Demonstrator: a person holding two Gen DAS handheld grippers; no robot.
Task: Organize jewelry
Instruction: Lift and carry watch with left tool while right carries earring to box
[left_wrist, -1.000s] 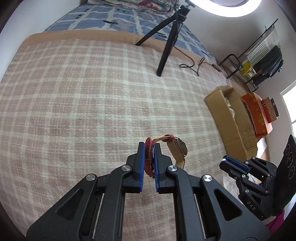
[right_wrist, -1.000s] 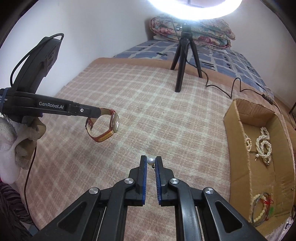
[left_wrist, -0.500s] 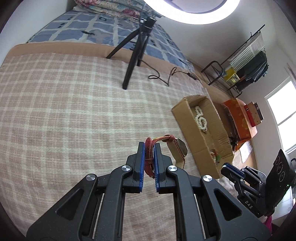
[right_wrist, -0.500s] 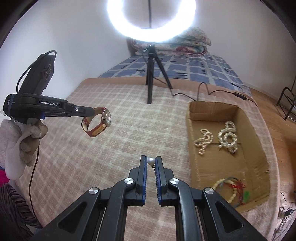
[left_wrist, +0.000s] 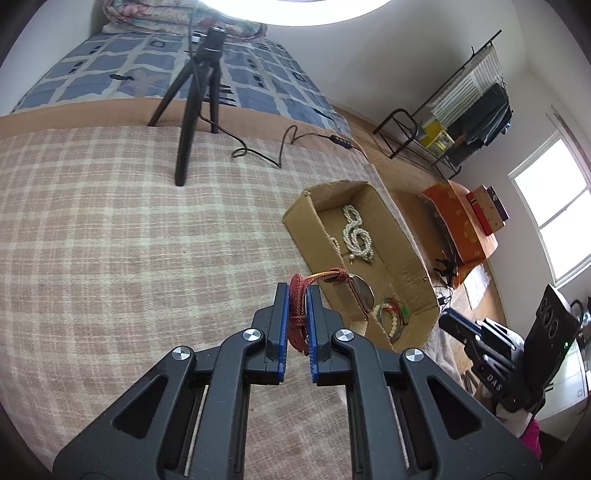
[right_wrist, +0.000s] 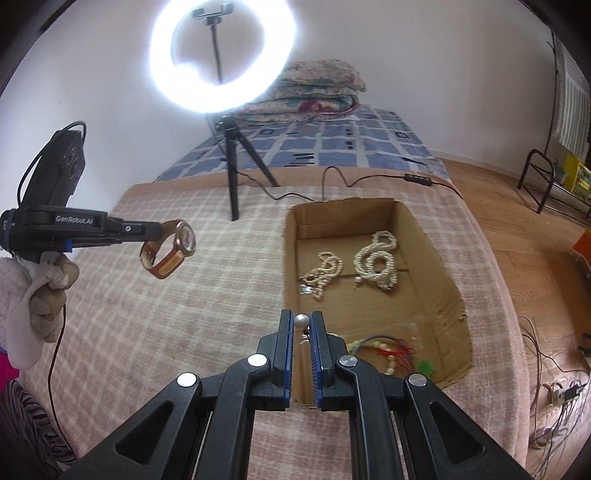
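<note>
My left gripper (left_wrist: 297, 295) is shut on the red strap of a wristwatch (left_wrist: 354, 291) and holds it in the air, left of the cardboard box (left_wrist: 295, 225). The watch (right_wrist: 173, 247) hangs from that gripper (right_wrist: 157, 230) in the right wrist view. My right gripper (right_wrist: 302, 325) is shut on a small pearl piece (right_wrist: 301, 321), above the box's near left wall (right_wrist: 290, 280). What hangs below the pearl is hidden between the jaws. Inside the box lie two pearl necklaces (right_wrist: 375, 258) and beaded bracelets (right_wrist: 388, 354).
A ring light (right_wrist: 221, 55) on a black tripod (right_wrist: 236, 166) stands on the plaid blanket (right_wrist: 147, 314) behind the box, its cable (right_wrist: 351, 181) trailing right. Folded quilts lie at the bed's head. The bed's right edge drops to a wooden floor.
Both grippers have swung right toward the cardboard box, still holding the watch and the pearl piece. The box now lies closer and more central in both views.
</note>
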